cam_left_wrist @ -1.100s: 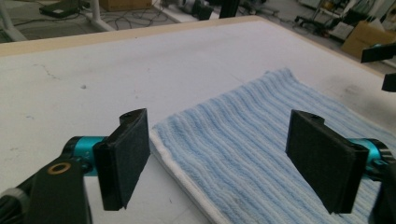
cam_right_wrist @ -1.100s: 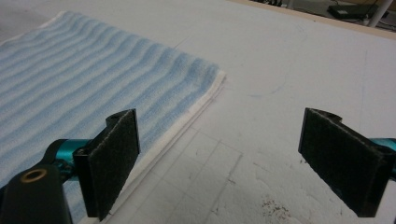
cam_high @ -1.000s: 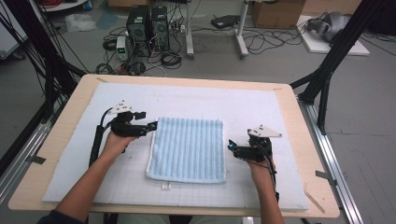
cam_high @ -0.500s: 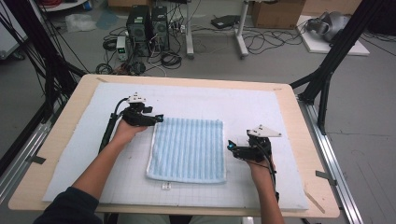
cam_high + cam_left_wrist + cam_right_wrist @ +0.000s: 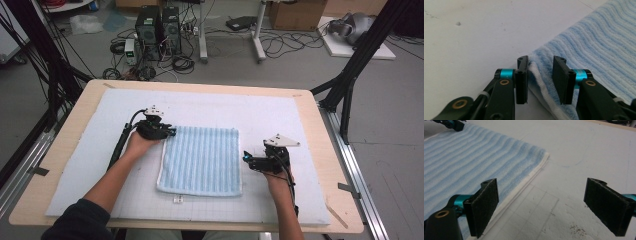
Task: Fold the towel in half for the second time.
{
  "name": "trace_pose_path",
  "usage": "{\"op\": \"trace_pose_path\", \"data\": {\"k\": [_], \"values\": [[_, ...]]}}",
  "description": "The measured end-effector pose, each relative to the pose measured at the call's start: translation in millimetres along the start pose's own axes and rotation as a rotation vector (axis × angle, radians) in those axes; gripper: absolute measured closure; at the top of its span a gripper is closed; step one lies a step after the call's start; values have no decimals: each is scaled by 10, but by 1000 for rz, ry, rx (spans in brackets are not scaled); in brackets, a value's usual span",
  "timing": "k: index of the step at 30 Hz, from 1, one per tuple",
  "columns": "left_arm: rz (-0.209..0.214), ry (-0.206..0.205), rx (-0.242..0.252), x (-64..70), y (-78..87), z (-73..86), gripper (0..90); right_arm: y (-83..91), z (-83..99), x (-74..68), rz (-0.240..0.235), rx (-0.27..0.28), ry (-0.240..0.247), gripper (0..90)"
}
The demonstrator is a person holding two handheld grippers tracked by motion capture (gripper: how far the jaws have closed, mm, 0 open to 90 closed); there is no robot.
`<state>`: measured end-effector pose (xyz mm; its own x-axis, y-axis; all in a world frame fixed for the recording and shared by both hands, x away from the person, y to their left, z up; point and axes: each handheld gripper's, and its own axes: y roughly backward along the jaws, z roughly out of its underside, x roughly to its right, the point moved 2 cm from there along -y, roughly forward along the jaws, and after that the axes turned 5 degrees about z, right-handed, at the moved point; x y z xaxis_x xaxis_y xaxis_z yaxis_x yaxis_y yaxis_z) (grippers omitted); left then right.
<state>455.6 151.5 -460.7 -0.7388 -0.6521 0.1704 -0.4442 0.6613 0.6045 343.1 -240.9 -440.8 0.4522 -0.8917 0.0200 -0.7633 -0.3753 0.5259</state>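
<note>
While the person's left forearm [image 5: 107,182] reached up from the lower left of the high view, the left gripper [image 5: 171,132] sat at the upper left corner of the blue striped towel [image 5: 202,157], left of the frame's middle. In the left gripper view its jaws stood partly apart, one on either side of the towel's white-edged corner [image 5: 534,67], the left jaw touching the hem but not yet pinched on it. The towel lay flat, folded double, in the middle of the white foam mat [image 5: 260,117] covering the wooden table [image 5: 320,125]. At the towel's right edge, toward the lower right of the high view, the right gripper [image 5: 246,159] rested on the mat, jaws wide apart and holding nothing; the right gripper view showed its left jaw over the towel's border [image 5: 534,173] and its right jaw over bare mat.
</note>
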Motion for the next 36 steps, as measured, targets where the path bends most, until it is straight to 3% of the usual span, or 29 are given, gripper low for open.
{"op": "trace_pose_path", "data": {"k": [6,10,17,23,32,36], "values": [[37,16,1,6,5,9,827,-5,3,-2,-1,-5,4,119],[48,38,19,-9,30,10,842,-11,6,2,-5,-7,5,119],[62,55,65,-3,107,-29,842,-66,-26,26,-43,-18,-58,117],[76,64,100,11,165,-60,841,-119,-110,10,-76,-39,-42,117],[83,60,115,34,211,-84,841,-450,-379,-28,-124,-131,3,157],[85,63,117,35,216,-85,841,-590,-517,9,-118,-133,12,202]]}}
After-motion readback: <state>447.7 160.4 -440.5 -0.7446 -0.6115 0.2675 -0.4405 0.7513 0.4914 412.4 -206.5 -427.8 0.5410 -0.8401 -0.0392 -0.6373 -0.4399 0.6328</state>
